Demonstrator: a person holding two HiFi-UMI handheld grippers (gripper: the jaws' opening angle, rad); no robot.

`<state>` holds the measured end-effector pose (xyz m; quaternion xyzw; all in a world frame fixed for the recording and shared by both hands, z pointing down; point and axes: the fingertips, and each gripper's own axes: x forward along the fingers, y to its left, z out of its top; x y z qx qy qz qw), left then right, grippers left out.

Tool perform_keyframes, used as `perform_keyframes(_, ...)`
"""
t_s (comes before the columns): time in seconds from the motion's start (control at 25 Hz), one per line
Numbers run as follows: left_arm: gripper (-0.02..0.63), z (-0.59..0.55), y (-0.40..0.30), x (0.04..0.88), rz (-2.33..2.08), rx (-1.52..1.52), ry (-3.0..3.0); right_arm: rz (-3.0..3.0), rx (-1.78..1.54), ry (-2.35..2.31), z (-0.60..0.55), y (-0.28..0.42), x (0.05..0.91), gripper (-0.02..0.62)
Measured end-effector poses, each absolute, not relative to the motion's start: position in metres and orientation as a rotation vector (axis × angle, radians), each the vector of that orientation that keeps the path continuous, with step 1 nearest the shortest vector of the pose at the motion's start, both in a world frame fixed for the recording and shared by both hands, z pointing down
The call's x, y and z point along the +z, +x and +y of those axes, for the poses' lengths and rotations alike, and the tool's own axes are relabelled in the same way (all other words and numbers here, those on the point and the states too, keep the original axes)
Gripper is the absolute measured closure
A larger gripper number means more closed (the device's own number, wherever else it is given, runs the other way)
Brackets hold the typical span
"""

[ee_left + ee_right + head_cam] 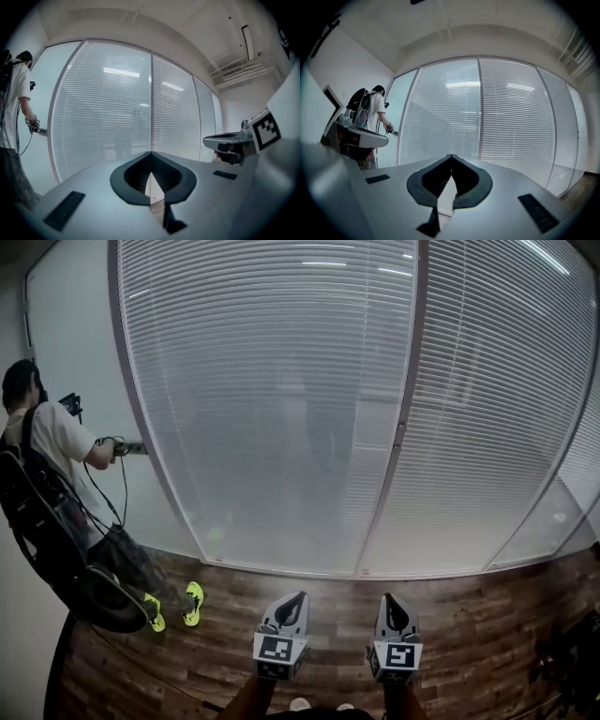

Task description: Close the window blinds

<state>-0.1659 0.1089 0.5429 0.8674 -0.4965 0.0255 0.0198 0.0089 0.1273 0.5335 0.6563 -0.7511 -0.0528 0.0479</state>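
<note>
White slatted blinds [272,409] hang lowered over the wide glass panels in front of me, and only faint shapes show through the slats. They fill the left gripper view [103,117] and the right gripper view [440,117] too. A grey post [398,437] with a small fitting on it divides two panels. My left gripper [286,610] and right gripper [394,610] are held low, side by side, well short of the blinds. The left gripper [151,153] is shut on nothing, its tips meeting. The right gripper [451,155] is likewise shut and empty.
A person [42,456] with a backpack and yellow-green shoes stands at the left, holding a device against the wall. Wood flooring [469,615] runs to the window's base. Dark equipment [567,652] sits at the lower right.
</note>
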Motion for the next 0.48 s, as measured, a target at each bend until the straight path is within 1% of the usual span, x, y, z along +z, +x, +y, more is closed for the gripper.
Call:
perform_keyframes(0.2, 0.606, 0.107, -0.171, 0.541, -1.574, 0.089, 2.676, -2.274, -0.163, 2.008, 0.118, 0.007, 0.537, 0.592)
perform_keyframes(0.48, 0.606, 0.102, -0.150, 0.529, -1.587, 0.071, 2.685, -2.332, -0.203, 1.974, 0.111, 0.015, 0.524, 0.592)
